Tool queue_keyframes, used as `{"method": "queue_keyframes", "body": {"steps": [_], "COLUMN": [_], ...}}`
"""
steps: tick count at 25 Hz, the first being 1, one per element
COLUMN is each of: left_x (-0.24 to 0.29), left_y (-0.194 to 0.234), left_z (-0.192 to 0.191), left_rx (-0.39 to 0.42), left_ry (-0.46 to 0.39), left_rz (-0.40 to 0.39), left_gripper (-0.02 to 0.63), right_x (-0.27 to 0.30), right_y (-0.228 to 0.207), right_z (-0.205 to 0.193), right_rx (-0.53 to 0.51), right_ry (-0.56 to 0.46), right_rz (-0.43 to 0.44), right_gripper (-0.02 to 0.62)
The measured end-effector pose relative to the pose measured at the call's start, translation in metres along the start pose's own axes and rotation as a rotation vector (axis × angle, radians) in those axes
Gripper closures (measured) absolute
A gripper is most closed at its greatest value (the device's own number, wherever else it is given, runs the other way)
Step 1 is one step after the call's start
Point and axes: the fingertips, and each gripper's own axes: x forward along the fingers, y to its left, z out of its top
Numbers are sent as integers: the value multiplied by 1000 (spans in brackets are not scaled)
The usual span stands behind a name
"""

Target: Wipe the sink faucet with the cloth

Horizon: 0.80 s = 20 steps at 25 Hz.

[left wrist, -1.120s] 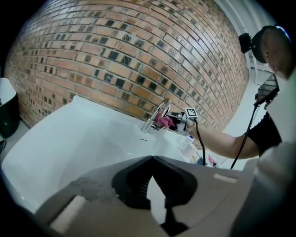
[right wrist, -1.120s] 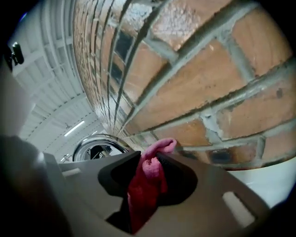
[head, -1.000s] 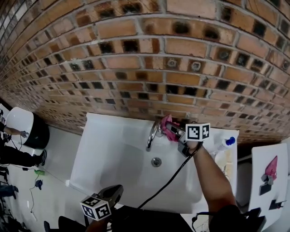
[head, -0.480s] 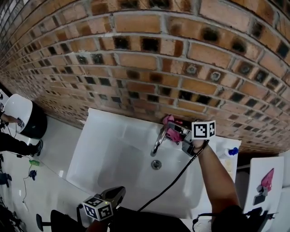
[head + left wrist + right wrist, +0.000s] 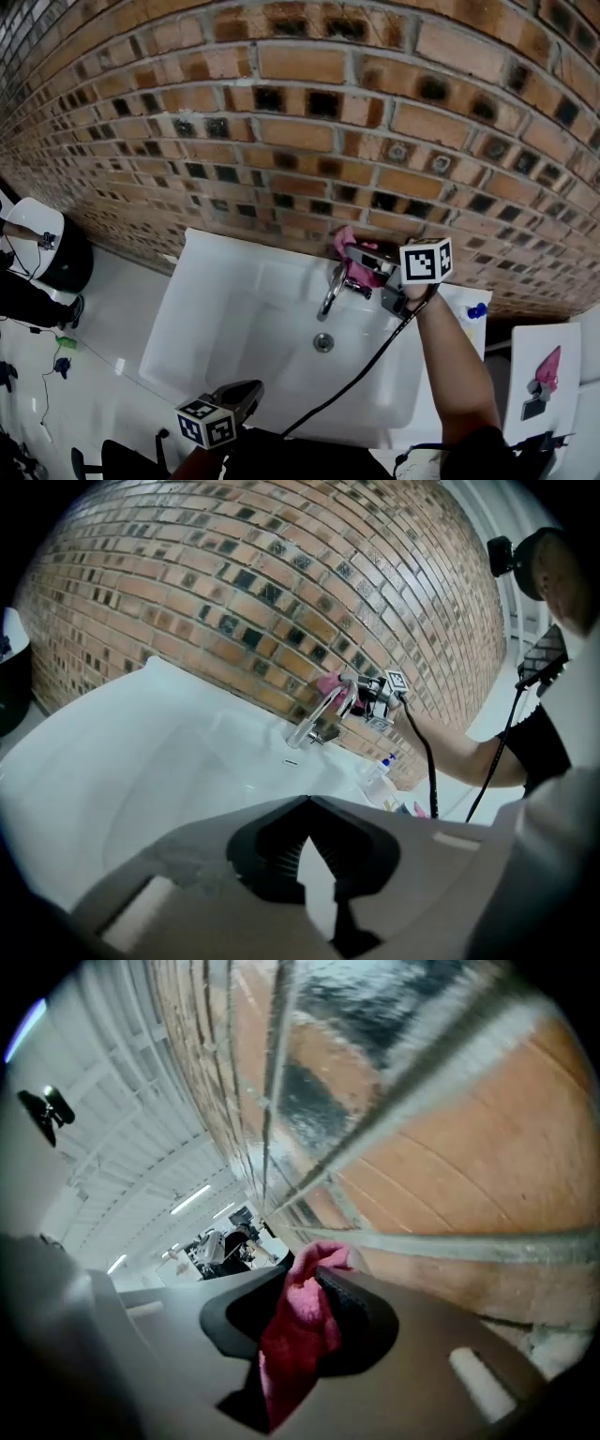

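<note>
A chrome faucet [image 5: 330, 291] stands at the back of the white sink [image 5: 234, 319], under the brick wall. My right gripper [image 5: 364, 265] is at the faucet's top rear, shut on a pink cloth [image 5: 346, 251] that lies against the faucet by the wall. In the right gripper view the cloth [image 5: 300, 1326] hangs bunched between the shut jaws [image 5: 314, 1274], close to the bricks. My left gripper [image 5: 246, 396] hovers at the sink's front edge, jaws together and holding nothing. The left gripper view shows the faucet [image 5: 314, 714], the cloth [image 5: 330, 682] and the right gripper [image 5: 361, 691] across the basin.
A blue-capped bottle [image 5: 473, 311] stands on the sink's right ledge. A black cable [image 5: 356, 375] runs from the right gripper across the basin. A white panel [image 5: 548, 370] with a pink item lies right; a black and white object [image 5: 47, 248] sits far left.
The right gripper has stayed at the faucet with the cloth, shifting slightly against it. The head view has tilted a little. The left gripper has kept its place at the sink's front.
</note>
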Motion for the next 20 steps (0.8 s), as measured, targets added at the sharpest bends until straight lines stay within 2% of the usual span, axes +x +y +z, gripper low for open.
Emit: {"method": "queue_keyframes", "body": {"steps": [11,15,20], "left_x": [-22,-27,-31], "left_y": [7,11,19], "left_z": [-4,-1,12], "left_rx": [40,56,90], "left_ry": [-3,-3,-5], "left_rz": [-49,-74,-112], "left_gripper": [603,603,603], "right_x": [1,6,14], "right_y": [73,96,117], "right_z": [-5,-24,-49], "right_rx": [-437,-669,-961], "right_ry": [136,195,210], "right_rz": [-134,-252,-454], "right_gripper": [494,494,494]}}
